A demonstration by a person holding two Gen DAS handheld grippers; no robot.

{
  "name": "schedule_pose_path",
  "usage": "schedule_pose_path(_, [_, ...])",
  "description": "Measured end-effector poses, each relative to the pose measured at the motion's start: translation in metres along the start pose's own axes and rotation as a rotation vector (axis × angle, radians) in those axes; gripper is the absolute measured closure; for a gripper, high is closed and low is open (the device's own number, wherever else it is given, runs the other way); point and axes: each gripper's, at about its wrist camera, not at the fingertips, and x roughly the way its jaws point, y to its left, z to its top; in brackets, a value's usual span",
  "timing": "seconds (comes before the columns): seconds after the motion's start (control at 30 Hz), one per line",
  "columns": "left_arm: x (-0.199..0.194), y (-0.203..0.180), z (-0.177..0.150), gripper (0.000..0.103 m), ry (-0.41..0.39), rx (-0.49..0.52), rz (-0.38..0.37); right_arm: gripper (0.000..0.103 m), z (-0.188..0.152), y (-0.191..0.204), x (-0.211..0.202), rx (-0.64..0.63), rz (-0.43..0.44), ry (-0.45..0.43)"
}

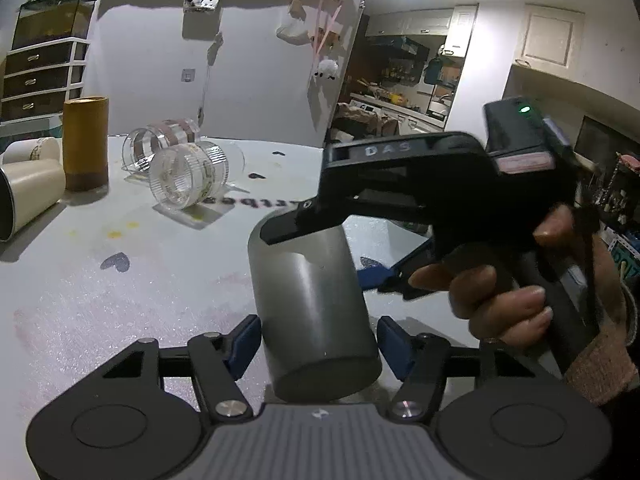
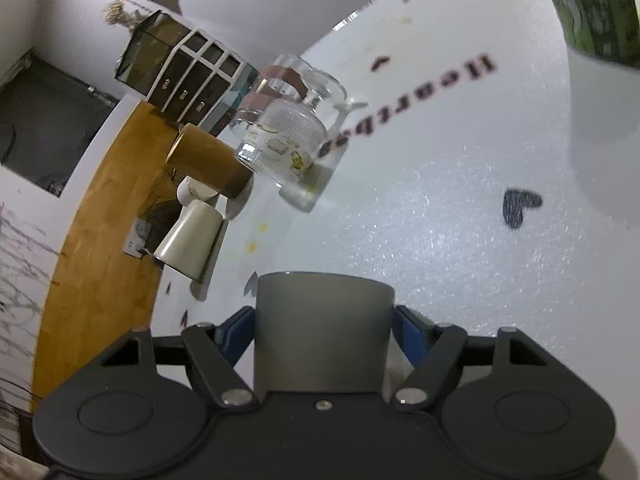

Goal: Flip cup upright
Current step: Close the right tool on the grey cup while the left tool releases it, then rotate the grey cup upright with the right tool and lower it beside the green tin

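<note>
left wrist view: the grey cup is seen closest, tilted with its closed base toward the lens, between the blue pads of the left gripper, which are spread wide and not seen to press on it. its far end is clamped by the right gripper, held in the person's hand; in the right wrist view the cup is gripped across its wall by the right gripper, jaws closed on it. it is judged light, rigid and smooth, so somewhat slippery; a hold across mid-wall is judged best for turning. "das" is read on the right gripper's body. farther off on the white table, "heartbea…" is printed beside black hearts. beyond lie clear glass mugs on their sides, a mustard tumbler, cream cups and a drawer unit.
</note>
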Motion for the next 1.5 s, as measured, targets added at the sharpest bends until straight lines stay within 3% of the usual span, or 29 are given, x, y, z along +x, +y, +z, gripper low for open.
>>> schedule_pose_path(0.27, [0.002,-0.009,-0.006,0.039,-0.018,0.065,-0.009,0.028,-0.036,0.056,-0.056,-0.369,-0.08,-0.187])
schedule_pose_path(0.5, [0.011,-0.015,-0.015,0.038,-0.044,0.109,0.031,0.03,-0.072,0.09,-0.066,-0.659,-0.218,-0.229])
schedule_pose_path(0.67, [0.015,-0.009,-0.019,0.023,-0.028,0.072,0.049,0.03,-0.074,0.1,-0.061,-0.799,-0.267,-0.274])
schedule_pose_path(0.83, [0.012,-0.001,-0.021,0.022,-0.049,0.034,0.069,0.03,-0.038,0.096,-0.058,-0.818,-0.353,-0.399])
schedule_pose_path(1.13, [0.009,0.008,-0.024,0.022,-0.073,0.025,0.117,0.03,0.058,0.064,-0.056,-0.67,-0.496,-0.613])
schedule_pose_path(1.33, [0.006,0.014,-0.025,0.022,-0.075,0.014,0.131,0.03,0.092,0.036,-0.036,-0.573,-0.591,-0.646])
schedule_pose_path(1.5, [0.007,0.016,-0.026,0.023,-0.074,0.015,0.132,0.03,0.096,0.014,-0.02,-0.526,-0.617,-0.641])
